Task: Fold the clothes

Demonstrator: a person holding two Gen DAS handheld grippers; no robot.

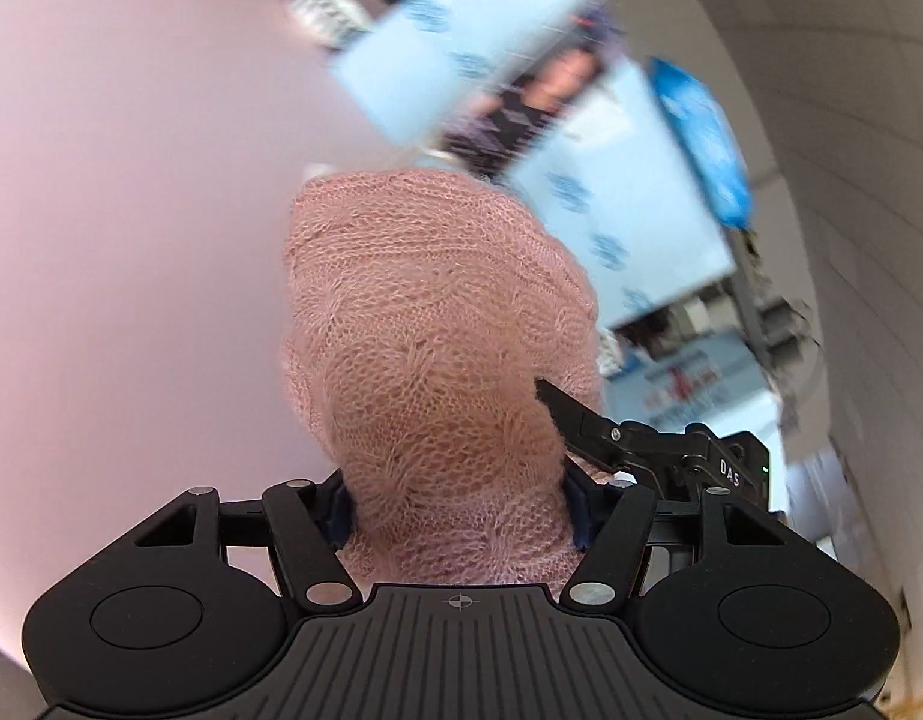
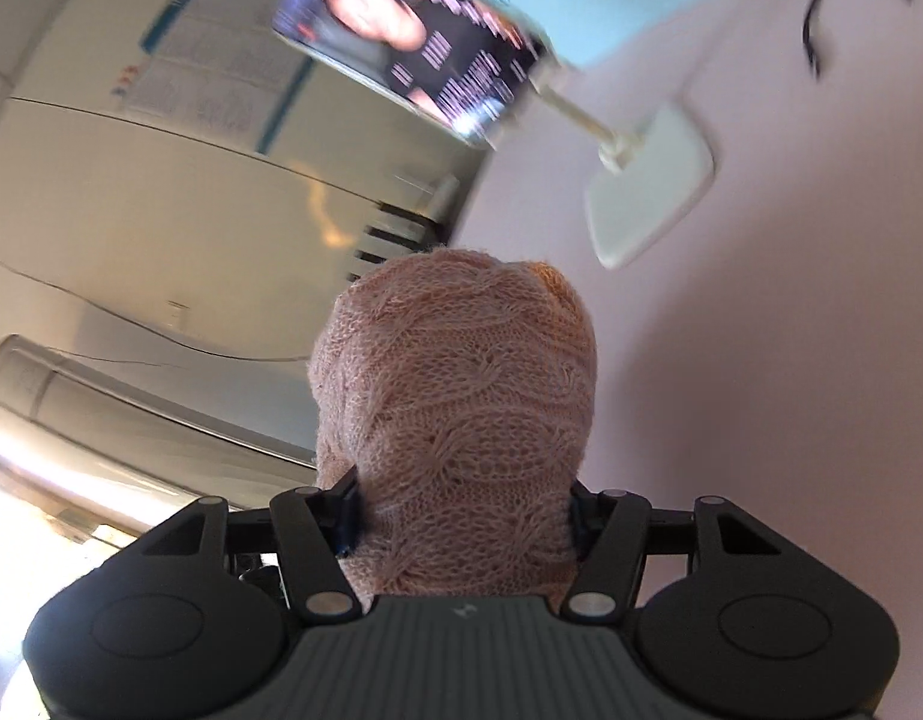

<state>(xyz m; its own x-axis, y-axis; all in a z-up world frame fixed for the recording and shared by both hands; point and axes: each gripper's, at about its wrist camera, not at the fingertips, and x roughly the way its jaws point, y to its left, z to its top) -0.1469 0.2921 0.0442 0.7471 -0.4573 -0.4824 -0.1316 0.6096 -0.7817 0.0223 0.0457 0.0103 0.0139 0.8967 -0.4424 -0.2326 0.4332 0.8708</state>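
A pink cable-knit sweater (image 1: 437,348) fills the middle of the left wrist view. My left gripper (image 1: 458,504) is shut on it, and the knit bunches over the fingers and hides their tips. In the right wrist view the same pink sweater (image 2: 461,396) is bunched between the fingers of my right gripper (image 2: 464,516), which is shut on it. The right gripper's black body (image 1: 653,450) shows at the right of the left wrist view, close beside the sweater. Both views are tilted and blurred.
A pale pink table surface (image 1: 131,210) lies to the left. A tablet on a white stand (image 2: 647,192) stands on it, with a black cable (image 2: 815,30) beyond. Light blue panels (image 1: 629,192) and a pale wall (image 2: 161,210) are behind.
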